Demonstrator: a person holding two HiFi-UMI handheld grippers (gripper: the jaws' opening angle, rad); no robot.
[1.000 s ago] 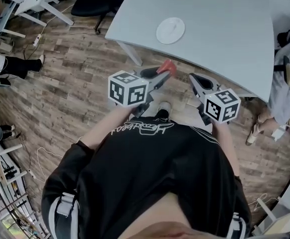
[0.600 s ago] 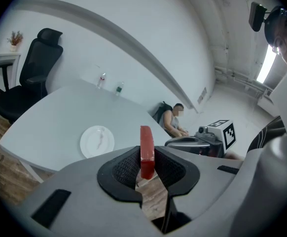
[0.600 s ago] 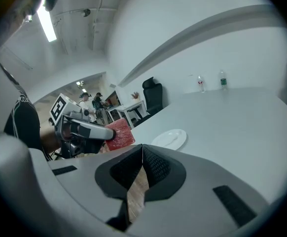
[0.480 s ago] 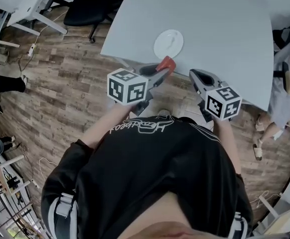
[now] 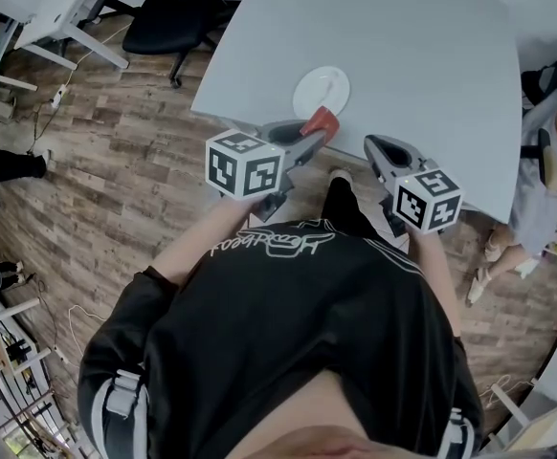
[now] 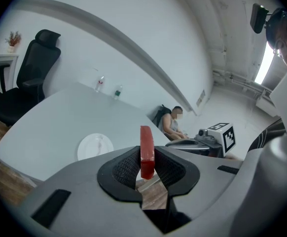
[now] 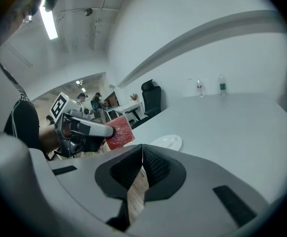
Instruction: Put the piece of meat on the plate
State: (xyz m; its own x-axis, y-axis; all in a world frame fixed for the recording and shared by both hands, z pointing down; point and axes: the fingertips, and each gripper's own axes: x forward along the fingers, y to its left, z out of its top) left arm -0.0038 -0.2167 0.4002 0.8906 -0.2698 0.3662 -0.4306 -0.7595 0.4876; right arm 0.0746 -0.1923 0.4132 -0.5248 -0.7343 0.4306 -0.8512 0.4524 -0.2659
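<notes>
Head view: the left gripper [image 5: 313, 134] clamps a flat red slab of meat [image 5: 321, 121] over the grey table's [image 5: 432, 55] near edge. The round white plate [image 5: 322, 92] lies just beyond, at 12 o'clock.

Left gripper view: the pads squeeze the meat edge-on, with the plate at 10 o'clock.

Right gripper view: the right gripper [image 7: 142, 162] has its jaws pressed together, empty — the meat is at 10 o'clock.

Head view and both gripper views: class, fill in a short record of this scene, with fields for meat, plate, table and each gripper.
meat: red slab, stood on edge, carried in the air
plate: white, near the close edge, no meat on it yet
table: pale grey, bears the plate
left gripper: shut on the meat
right gripper: shut, nothing between its jaws
</notes>
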